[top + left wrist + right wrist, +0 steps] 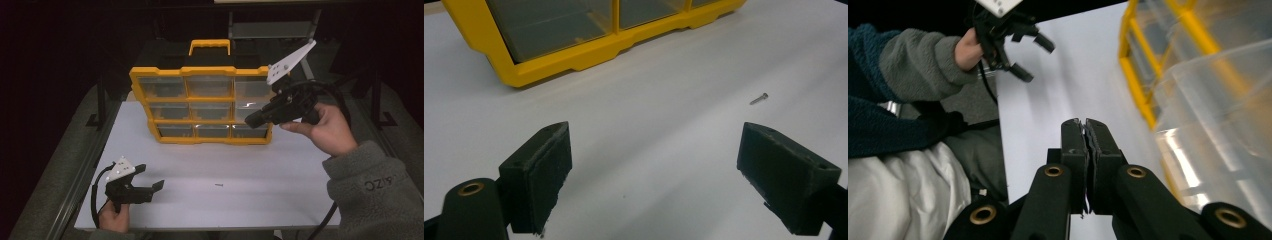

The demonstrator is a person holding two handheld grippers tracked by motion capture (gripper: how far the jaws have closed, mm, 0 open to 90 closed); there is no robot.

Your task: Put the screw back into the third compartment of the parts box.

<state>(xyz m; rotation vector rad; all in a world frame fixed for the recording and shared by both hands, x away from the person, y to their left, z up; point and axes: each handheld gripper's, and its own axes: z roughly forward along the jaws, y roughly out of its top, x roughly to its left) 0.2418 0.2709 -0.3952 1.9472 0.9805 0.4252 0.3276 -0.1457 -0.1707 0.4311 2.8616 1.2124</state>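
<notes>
A yellow organizer (200, 107) with clear drawers and a carry handle stands upright at the back of the white table (280, 170). My right gripper (249, 120) is held in the air in front of the organizer's right column, pointing left. In the right gripper view its jaws (1085, 127) are pressed together with nothing visible between them, and a clear drawer (1208, 125) is close on the right. My left gripper (150, 177) rests near the table's front left corner, jaws wide apart (654, 150) and empty. A small screw (218, 185) lies on the table; it also shows in the left gripper view (759, 98).
The organizer's yellow frame (559, 60) is ahead of the left gripper. The left hand and its gripper (1015, 42) appear far off in the right gripper view. A dark metal frame (100, 100) flanks the table. A cable (325, 220) trails from the right hand.
</notes>
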